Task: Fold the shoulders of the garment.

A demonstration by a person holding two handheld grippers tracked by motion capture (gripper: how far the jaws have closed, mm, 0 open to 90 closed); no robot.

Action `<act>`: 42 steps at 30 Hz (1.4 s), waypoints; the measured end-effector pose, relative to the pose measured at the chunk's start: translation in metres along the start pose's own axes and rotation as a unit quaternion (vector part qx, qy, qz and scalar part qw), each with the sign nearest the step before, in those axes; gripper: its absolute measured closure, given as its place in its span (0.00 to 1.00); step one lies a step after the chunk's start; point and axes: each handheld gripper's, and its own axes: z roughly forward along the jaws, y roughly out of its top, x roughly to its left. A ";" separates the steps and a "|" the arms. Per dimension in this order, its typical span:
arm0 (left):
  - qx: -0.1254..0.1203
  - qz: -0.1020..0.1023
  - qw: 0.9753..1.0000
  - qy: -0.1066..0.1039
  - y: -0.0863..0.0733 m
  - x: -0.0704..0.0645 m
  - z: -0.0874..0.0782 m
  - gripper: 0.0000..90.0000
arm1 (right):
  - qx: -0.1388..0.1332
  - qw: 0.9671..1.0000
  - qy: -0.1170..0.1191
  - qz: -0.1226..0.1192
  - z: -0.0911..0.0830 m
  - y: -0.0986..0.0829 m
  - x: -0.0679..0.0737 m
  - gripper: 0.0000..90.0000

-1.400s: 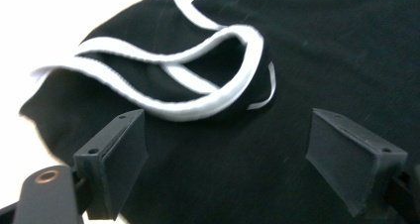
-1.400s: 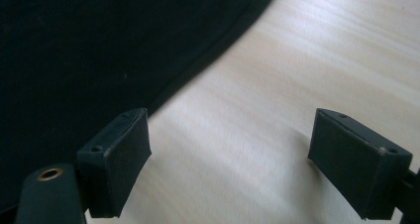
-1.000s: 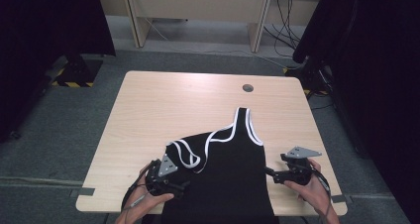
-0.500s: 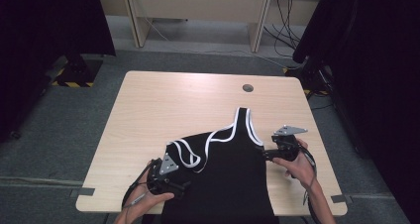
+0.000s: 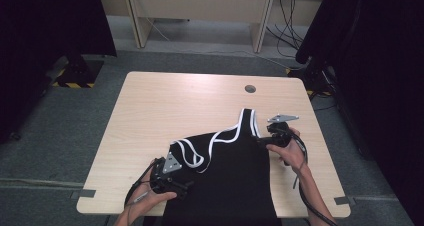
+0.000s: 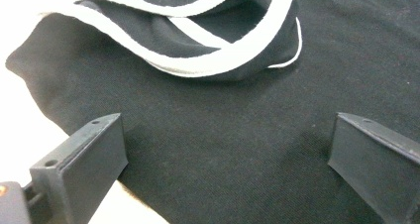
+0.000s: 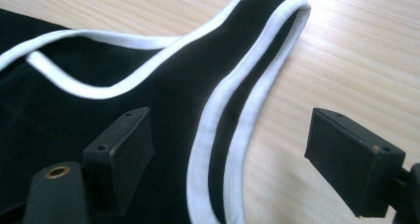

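Observation:
A black tank top (image 5: 230,181) with white trim lies on the wooden table (image 5: 165,106), its body hanging over the near edge. One strap (image 5: 246,121) points toward the far side; the other strap (image 5: 187,153) is bunched on the left. My left gripper (image 5: 187,186) is open above the garment's left part, with black cloth (image 6: 223,149) between its jaws and the folded strap (image 6: 208,40) beyond. My right gripper (image 5: 260,140) is open at the right strap's edge, its jaws straddling the white trim (image 7: 233,130).
A round cable hole (image 5: 250,89) sits near the table's far edge. Desk legs and cables (image 5: 285,16) stand on the grey floor beyond. Dark curtains (image 5: 45,31) flank both sides. Bare wood spans the table's far and left parts.
My right gripper has moved from the table's near right corner up and left to the right strap. The left gripper has hardly shifted.

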 end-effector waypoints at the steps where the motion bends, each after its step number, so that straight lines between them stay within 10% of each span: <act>1: 0.000 0.000 1.000 0.000 0.000 0.000 0.000 0.01 | 0.003 1.000 -0.001 0.001 0.003 0.002 0.000 0.21; 24: 0.000 0.001 1.000 -0.001 0.000 0.000 0.000 0.00 | 0.024 0.999 -0.008 0.027 0.047 0.028 -0.016 0.25; 33: 0.000 0.001 1.000 0.000 0.000 0.000 0.000 0.00 | 0.011 1.000 0.022 -0.008 0.045 0.028 -0.013 0.86; 42: 0.000 0.001 1.000 0.000 0.000 0.000 0.000 0.00 | -0.026 0.998 0.063 -0.005 0.027 0.030 -0.009 0.93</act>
